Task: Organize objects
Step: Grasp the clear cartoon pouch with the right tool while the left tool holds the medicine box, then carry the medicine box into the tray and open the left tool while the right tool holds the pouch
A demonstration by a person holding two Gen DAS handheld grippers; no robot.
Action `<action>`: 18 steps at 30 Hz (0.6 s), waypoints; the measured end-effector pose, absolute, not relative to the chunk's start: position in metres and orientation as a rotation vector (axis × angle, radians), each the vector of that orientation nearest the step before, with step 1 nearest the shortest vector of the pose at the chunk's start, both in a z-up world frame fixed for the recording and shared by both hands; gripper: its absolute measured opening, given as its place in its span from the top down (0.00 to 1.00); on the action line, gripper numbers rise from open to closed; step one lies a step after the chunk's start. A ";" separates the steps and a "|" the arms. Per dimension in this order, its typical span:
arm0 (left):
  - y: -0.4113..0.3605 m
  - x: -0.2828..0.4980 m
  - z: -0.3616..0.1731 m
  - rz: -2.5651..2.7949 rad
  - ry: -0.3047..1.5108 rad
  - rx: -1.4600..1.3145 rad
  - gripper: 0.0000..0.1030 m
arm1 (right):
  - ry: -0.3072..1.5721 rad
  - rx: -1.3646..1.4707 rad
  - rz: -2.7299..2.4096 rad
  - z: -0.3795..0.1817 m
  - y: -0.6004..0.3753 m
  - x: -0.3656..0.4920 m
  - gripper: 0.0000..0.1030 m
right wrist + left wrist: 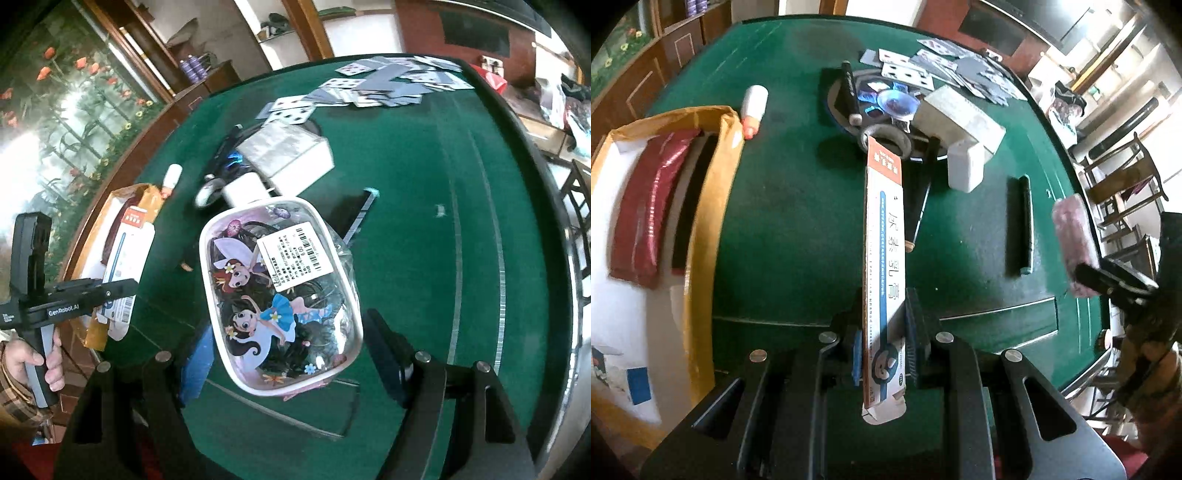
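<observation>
My left gripper is shut on a long white and orange ointment box and holds it above the green table; the box also shows in the right wrist view. A yellow cardboard box holding a red packet lies to its left. My right gripper is shut on a clear pouch with cartoon fairies, held above the table. In the left wrist view the pouch shows edge-on as a pink shape at the right.
On the table lie a white bottle with a red cap, a white box, a white charger, a tape ring, a black pen, a blue-lit centre disc and scattered playing cards. Chairs stand right.
</observation>
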State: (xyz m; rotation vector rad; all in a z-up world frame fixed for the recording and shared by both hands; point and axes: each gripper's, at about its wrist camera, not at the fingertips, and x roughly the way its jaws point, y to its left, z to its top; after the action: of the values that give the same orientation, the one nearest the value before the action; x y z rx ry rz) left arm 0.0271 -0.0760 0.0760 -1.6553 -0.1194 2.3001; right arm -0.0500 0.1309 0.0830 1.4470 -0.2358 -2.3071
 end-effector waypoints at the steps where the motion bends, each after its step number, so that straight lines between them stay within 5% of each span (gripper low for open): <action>1: -0.080 0.028 0.079 2.304 -0.127 -1.651 0.83 | -0.231 1.446 -2.302 0.083 0.126 -0.049 0.26; 18: -0.162 0.039 0.101 2.381 -0.281 -1.662 0.83 | -0.173 1.463 -2.202 0.072 0.048 -0.036 0.26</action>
State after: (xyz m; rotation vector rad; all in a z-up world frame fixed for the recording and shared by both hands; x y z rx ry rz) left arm 0.0392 -0.1622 0.1006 -1.6624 -0.2810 2.3812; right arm -0.0358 0.0478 0.0717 1.4633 -0.1727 -2.2015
